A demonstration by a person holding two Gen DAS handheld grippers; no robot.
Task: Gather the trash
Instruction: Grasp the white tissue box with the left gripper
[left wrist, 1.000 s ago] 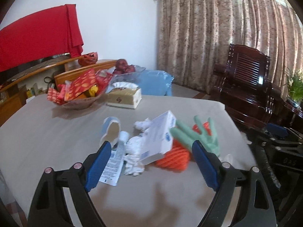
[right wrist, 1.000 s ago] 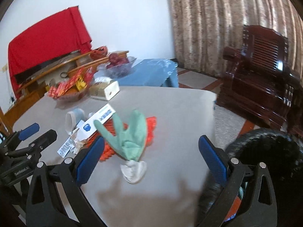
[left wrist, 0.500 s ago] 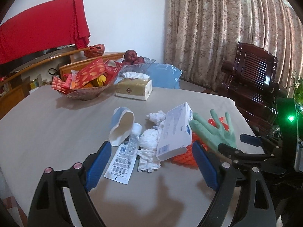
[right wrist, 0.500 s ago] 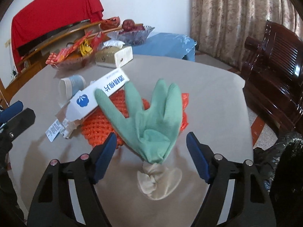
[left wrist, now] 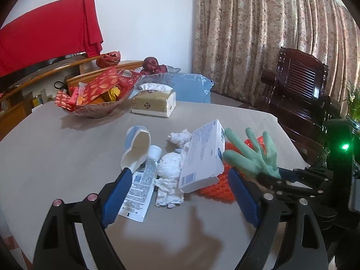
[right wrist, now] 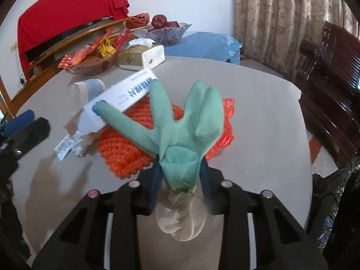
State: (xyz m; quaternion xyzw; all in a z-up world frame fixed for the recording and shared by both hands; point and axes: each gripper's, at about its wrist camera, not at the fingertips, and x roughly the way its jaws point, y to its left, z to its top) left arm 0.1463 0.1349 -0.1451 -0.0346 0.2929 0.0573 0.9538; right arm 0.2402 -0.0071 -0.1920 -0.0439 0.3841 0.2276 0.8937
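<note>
Tongs in the right hand, the right gripper, have just been closing and now pinch the cuff end of a green glove between blue pads. The glove is knitted, pale green, its palm bunched into folds at the pinch and its fingers splayed away toward the far side. A beige crumpled cuff hangs below the pinch, near the table's near edge. The glove's fingers lie over an orange mesh net, and its leftmost finger touches a white and blue carton that leans on the net.

The left gripper hovers with its jaws spread wide and nothing between them, above a printed sachet and crumpled white tissues. Left of the tissues lies a tipped paper cup.

All this trash sits toward the right of a grey table. At the far side stand a tissue box and a snack bowl.
</note>
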